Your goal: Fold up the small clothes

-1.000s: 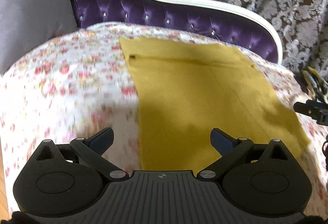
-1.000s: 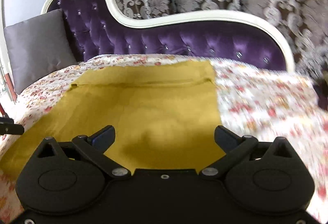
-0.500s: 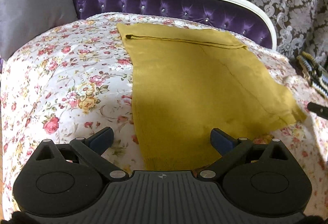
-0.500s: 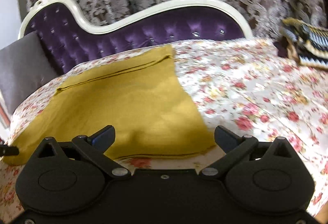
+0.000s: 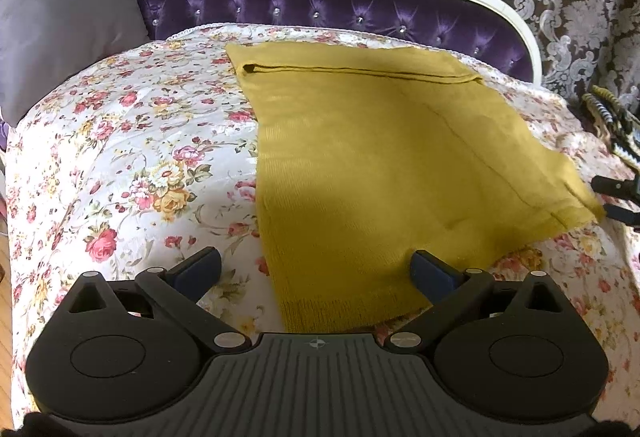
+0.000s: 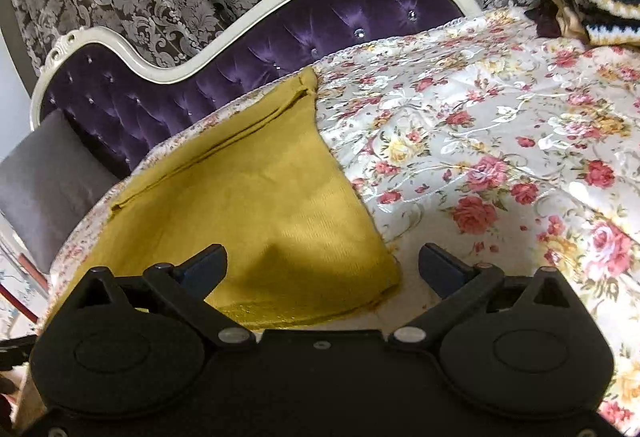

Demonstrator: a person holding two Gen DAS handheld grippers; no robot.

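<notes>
Mustard garment (image 5: 380,165) flat on floral bedspread (image 5: 140,157), beneath both spread hand-held grippers, left (image 5: 316,269), right (image 6: 322,265)

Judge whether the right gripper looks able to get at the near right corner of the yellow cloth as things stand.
Probably yes. The right gripper has its jaws wide apart, and the yellow cloth lies flat on the flowered cover, its near corner between them with nothing on top or in front.
</notes>
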